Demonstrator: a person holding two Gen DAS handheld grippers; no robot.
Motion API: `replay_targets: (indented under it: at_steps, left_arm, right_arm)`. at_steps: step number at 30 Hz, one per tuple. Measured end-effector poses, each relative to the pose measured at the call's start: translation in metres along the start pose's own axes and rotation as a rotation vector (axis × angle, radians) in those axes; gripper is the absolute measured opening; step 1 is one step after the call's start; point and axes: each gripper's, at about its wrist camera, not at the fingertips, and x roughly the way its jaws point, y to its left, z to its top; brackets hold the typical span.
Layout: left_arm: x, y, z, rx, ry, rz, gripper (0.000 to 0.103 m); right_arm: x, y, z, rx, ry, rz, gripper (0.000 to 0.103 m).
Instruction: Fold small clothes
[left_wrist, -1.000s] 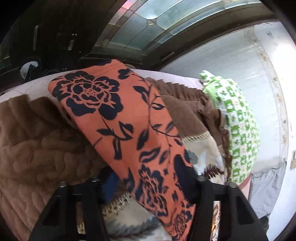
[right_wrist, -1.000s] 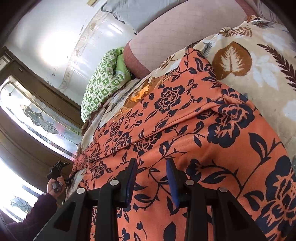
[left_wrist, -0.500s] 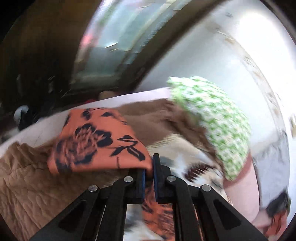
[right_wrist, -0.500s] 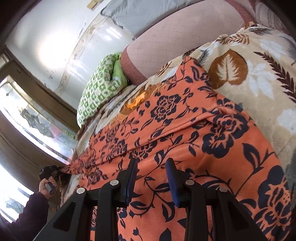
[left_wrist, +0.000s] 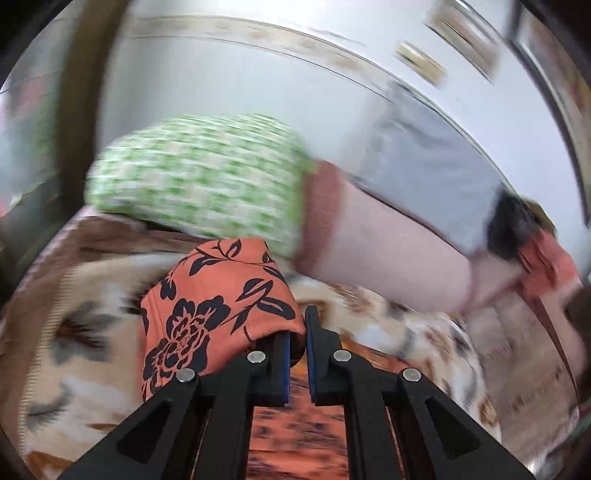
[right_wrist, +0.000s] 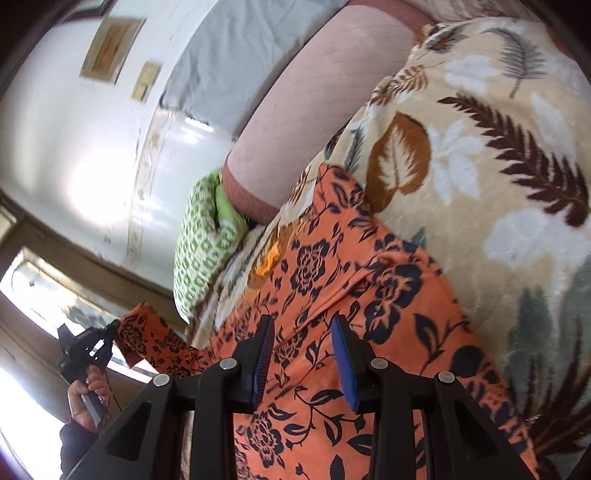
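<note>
An orange garment with dark blue flowers (right_wrist: 332, 295) lies spread on a leaf-patterned blanket (right_wrist: 480, 155). My left gripper (left_wrist: 297, 339) is shut on one end of the garment (left_wrist: 218, 306) and holds it lifted; the cloth drapes over the left finger. In the right wrist view the left gripper (right_wrist: 107, 338) holds that end up at the far left. My right gripper (right_wrist: 303, 354) is open, its blue pads just above the middle of the garment, with cloth between the fingers but not pinched.
A green-and-white patterned pillow (left_wrist: 199, 177) and a pink cushion (left_wrist: 399, 251) lie at the head of the bed, with a grey pillow (left_wrist: 424, 162) behind. A white wall (right_wrist: 74, 129) and a window (right_wrist: 33, 288) stand beyond.
My left gripper closed on the garment's end, lifted it and swung right, toward the pillows. The right gripper stayed open over the garment and shifted slightly.
</note>
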Motion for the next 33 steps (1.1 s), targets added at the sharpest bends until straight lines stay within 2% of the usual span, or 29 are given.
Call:
replay_targets:
  at_steps: [4,7,9,10,11,12,13,14,17,18,22,25,27,30,32,33]
  left_arm:
    - [0.045,-0.089,-0.022,0.112,0.087,-0.078,0.007]
    - [0.091,-0.135,-0.051,0.167,0.181,-0.078,0.009]
    - [0.113,-0.147,-0.072,0.190,0.272,-0.051,0.033]
    - [0.126,-0.150,-0.085,0.203,0.320,-0.019,0.058]
    - [0.133,-0.151,-0.097,0.214,0.353,0.015,0.068]
    - [0.137,-0.147,-0.105,0.221,0.368,0.036,0.068]
    - [0.138,-0.139,-0.111,0.215,0.374,0.050,0.068]
    - [0.136,-0.128,-0.115,0.193,0.371,0.052,0.068]
    - [0.112,-0.088,-0.115,0.083,0.308,0.016,0.068]
    - [0.098,-0.067,-0.114,0.037,0.265,0.009,0.069]
    - [0.056,-0.002,-0.114,-0.072,0.108,0.091,0.072]
    - [0.041,0.042,-0.118,-0.106,0.041,0.221,0.072]
    - [0.044,0.065,-0.118,-0.135,0.022,0.285,0.072]
    - [0.058,0.098,-0.125,-0.199,0.043,0.334,0.072]
    - [0.066,0.113,-0.131,-0.223,0.056,0.325,0.072]
    - [0.072,0.120,-0.135,-0.233,0.074,0.310,0.072]
  right_arm:
    - [-0.011,-0.008,0.006,0.053,-0.032,0.021,0.036]
    - [-0.017,-0.015,0.011,0.100,-0.045,0.049,0.036]
    - [-0.018,-0.019,0.014,0.118,-0.043,0.060,0.036]
    - [-0.019,-0.020,0.015,0.126,-0.037,0.063,0.036]
    - [-0.019,-0.023,0.016,0.138,-0.030,0.065,0.038]
    - [-0.018,-0.025,0.017,0.150,-0.024,0.065,0.040]
    - [-0.018,-0.027,0.017,0.161,-0.019,0.066,0.047]
    - [-0.018,-0.030,0.017,0.174,-0.015,0.070,0.059]
    - [-0.019,-0.031,0.017,0.184,-0.024,0.073,0.060]
    - [-0.018,-0.029,0.016,0.174,-0.024,0.066,0.060]
    - [-0.010,-0.018,0.011,0.112,0.008,0.046,0.060]
    - [-0.002,-0.003,0.003,0.014,0.037,-0.011,0.060]
    - [0.006,0.011,-0.005,-0.082,0.052,-0.086,0.059]
    - [0.022,0.037,-0.016,-0.227,0.097,-0.162,0.060]
    - [0.044,0.059,-0.025,-0.357,0.165,-0.234,0.059]
    - [0.058,0.070,-0.029,-0.402,0.216,-0.243,0.059]
